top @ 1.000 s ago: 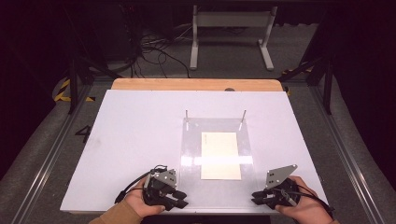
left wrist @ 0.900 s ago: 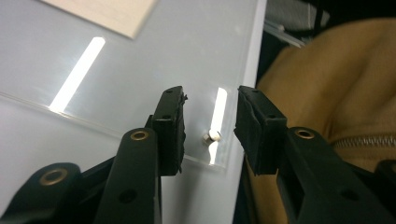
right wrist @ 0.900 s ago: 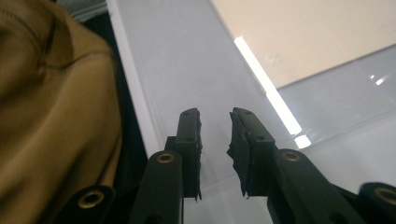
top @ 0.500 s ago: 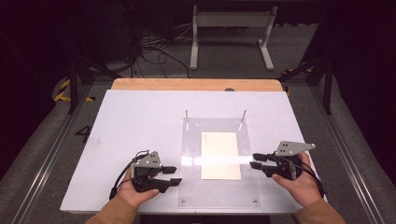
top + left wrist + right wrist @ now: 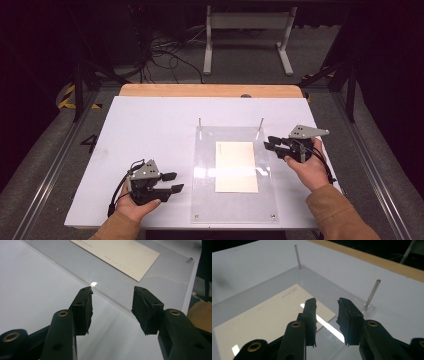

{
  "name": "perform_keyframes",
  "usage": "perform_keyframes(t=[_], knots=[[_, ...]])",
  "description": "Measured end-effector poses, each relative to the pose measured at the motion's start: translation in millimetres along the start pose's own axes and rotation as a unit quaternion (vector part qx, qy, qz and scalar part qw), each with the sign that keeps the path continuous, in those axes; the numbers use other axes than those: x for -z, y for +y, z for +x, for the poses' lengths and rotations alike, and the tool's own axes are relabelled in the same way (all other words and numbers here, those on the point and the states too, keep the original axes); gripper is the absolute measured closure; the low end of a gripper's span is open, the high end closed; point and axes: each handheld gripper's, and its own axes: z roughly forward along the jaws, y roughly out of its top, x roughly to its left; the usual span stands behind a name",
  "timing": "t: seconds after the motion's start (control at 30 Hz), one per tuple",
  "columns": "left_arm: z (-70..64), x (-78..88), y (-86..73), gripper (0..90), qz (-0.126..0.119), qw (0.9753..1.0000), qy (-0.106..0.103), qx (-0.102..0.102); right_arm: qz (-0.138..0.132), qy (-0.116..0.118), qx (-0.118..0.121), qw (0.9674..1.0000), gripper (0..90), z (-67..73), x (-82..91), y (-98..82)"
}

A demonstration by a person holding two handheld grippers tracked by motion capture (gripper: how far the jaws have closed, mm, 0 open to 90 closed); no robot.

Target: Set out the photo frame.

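Standing by the table, I see a big white board (image 5: 150, 130) lying flat on it, with a strip of bare wood (image 5: 210, 90) showing along the far edge. On the right half of the board lies a clear plastic sheet (image 5: 235, 205). A cream paper card (image 5: 236, 166) sits flat in the middle of that sheet, and I cannot tell if it is on top of the plastic or under it. Two thin metal pins (image 5: 200, 122) stand straight up at the sheet's two far corners.

The person's left hand (image 5: 135, 206) holds the left gripper (image 5: 173, 182) low over the white board, just beside the left edge of the clear sheet. Its two black jaws point toward the sheet with a wide gap between them, and nothing is in the gap. In the left gripper view the sheet's edge and the card (image 5: 117, 255) lie ahead of the jaws.

The right hand (image 5: 311, 167) holds the right gripper (image 5: 270, 143) at the right edge of the sheet, near the far right pin (image 5: 372, 293). Its jaws point left over the sheet. They are apart too, with nothing between them. In the right gripper view the card (image 5: 262, 320) lies below and ahead of the jaws.

Dark grey floor (image 5: 60, 160) and a tangle of black cables (image 5: 160, 55) lie beyond the table.
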Motion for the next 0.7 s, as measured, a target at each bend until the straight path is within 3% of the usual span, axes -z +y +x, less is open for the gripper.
perform_keyframes(t=[0.1,0.3,0.37,0.5,0.57,0.6,0.7], knots=[[1.1,3.6,-3.7,51.0,-0.001,0.9999,0.008,0.006,-0.009,-0.029,0.000,0.9995,65.5,-7.3,-10.3,8.7],[2.2,7.8,-7.5,51.0,-0.005,0.9998,0.015,0.011,-0.006,-0.056,-0.013,0.9983,61.8,-24.1,-29.4,16.7],[2.1,7.7,-8.3,50.9,-0.008,0.9997,0.016,0.014,-0.002,-0.076,-0.010,0.9970,61.4,-31.2,-35.4,16.8],[2.2,6.9,-8.1,50.8,-0.010,0.9997,0.015,0.014,-0.004,-0.085,-0.014,0.9963,60.6,-40.2,-45.7,13.3],[2.1,5.9,-7.8,50.8,-0.008,0.9998,0.013,0.014,0.003,-0.094,0.002,0.9955,57.7,-42.1,-53.6,11.2],[2.2,5.2,-7.7,50.8,-0.008,0.9998,0.013,0.013,0.010,-0.095,-0.005,0.9954,57.7,-43.0,-57.1,10.9],[1.2,3.2,-7.3,50.8,-0.007,0.9998,0.013,0.013,0.015,-0.094,-0.001,0.9955,66.3,-46.0,-66.8,13.3]])
